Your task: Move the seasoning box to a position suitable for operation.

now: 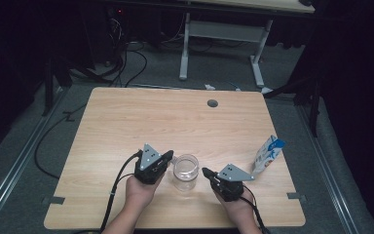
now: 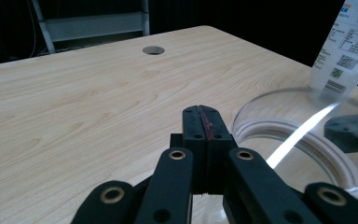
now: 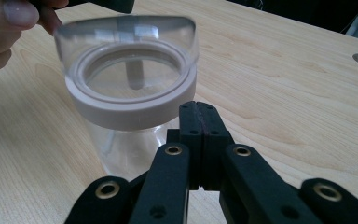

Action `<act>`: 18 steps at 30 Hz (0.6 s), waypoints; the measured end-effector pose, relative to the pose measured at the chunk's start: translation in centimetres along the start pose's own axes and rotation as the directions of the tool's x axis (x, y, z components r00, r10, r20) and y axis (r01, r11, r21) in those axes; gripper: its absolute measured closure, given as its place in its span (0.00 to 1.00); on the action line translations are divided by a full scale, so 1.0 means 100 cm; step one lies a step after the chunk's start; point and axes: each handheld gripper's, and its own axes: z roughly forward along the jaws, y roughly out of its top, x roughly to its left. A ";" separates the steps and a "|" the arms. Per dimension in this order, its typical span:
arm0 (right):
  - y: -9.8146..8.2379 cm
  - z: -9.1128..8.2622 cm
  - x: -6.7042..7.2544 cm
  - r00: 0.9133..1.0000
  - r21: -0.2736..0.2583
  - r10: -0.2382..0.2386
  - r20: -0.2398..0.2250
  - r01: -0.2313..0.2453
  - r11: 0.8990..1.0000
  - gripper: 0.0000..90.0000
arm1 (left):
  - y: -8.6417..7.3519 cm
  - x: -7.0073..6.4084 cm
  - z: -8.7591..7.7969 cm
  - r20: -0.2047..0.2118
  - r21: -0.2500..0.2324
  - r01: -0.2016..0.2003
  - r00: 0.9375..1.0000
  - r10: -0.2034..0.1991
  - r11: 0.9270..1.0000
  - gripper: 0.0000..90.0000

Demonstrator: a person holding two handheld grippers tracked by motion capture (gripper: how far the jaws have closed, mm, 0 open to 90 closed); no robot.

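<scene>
- Spanning most of the high view, the wooden table (image 1: pixel 126 122) carries everything; a round grommet hole (image 1: pixel 212 103) sits near its far edge, and both of the person's forearms come in from the near edge.
- Standing upright near the table's right edge, a white and blue pouch (image 1: pixel 268 153) is well apart from the left hand, nearer the right one.
- Sitting between the two hands near the table's near edge, the clear jar (image 1: pixel 185 172) stands upright with its mouth open; the right gripper view shows a pale ring (image 3: pixel 130 109) around its neck.
- Resting just left of the jar, the left gripper (image 1: pixel 169 157) has its jaws pressed fully together with nothing between them; its tip lies just beside the jar's rim, and whether it touches is unclear.
- Resting just right of the jar, the right gripper (image 1: pixel 206 172) likewise has its jaws closed flat on each other, gripping nothing; its tip points at the jar, with a narrow gap visible from above.
</scene>
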 end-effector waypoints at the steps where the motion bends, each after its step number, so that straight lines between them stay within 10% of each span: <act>1: 0.000 0.000 0.000 1.000 -0.003 -0.001 0.000 0.001 1.000 1.00 | -0.001 0.002 0.001 0.036 0.007 -0.019 0.999 0.019 1.000 1.00; 18: 0.015 -0.009 0.013 0.999 -0.069 -0.019 -0.040 0.016 0.997 1.00 | -0.003 0.004 0.001 -0.010 0.012 0.020 1.000 -0.020 1.000 1.00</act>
